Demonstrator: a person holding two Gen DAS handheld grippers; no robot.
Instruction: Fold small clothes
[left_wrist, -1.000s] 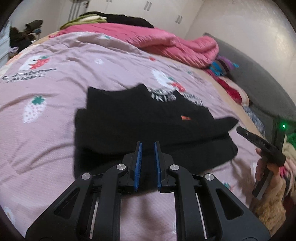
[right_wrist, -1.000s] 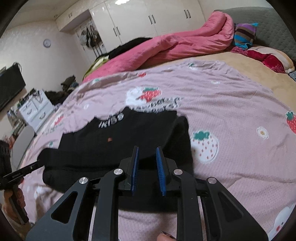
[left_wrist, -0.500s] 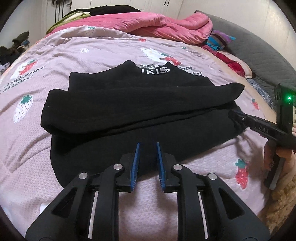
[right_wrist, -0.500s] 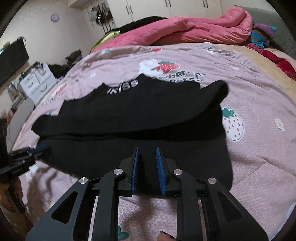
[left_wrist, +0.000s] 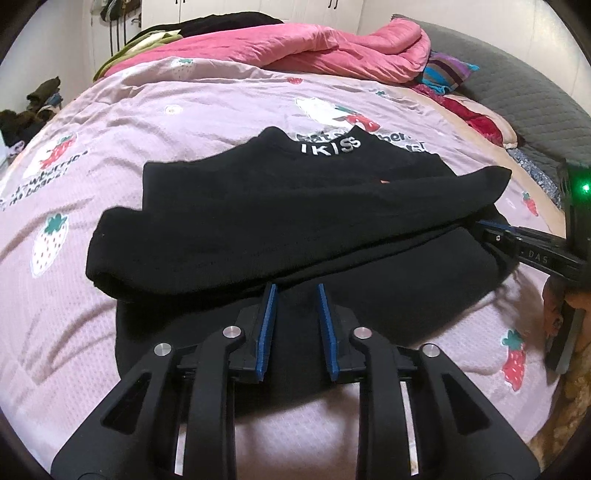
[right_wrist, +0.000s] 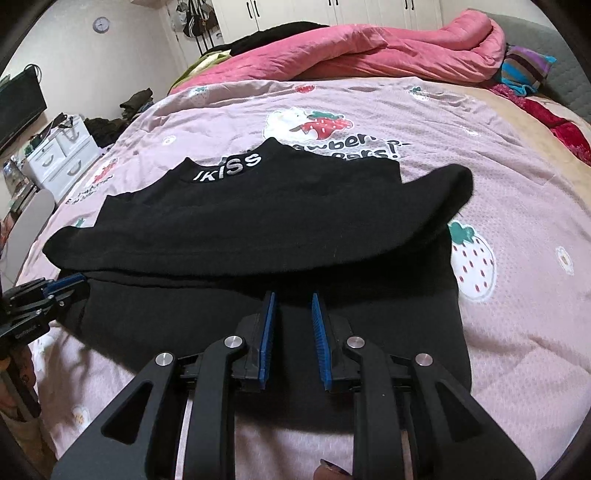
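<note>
Currently, shirt (left_wrist: 295, 221): black knit, sleeves folded across, collar pointing away, long axis sideways on bed (left_wrist: 184, 103).
Left tool (left_wrist: 295, 328): narrowly parted, empty.
Right tool (right_wrist: 291, 328): narrowly parted, empty.

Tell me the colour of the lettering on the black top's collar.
White lettering on the black top; clearest in the right wrist view.

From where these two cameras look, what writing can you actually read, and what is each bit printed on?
"IKISS": white letters on the collar of the black knit top.
"DAS": on the black two-finger right gripper; any further letters are out of view.
"...wber... ...ears!": partly hidden print on the pink strawberry-patterned bedspread.
Clock face on the wall: too small to read.
</note>
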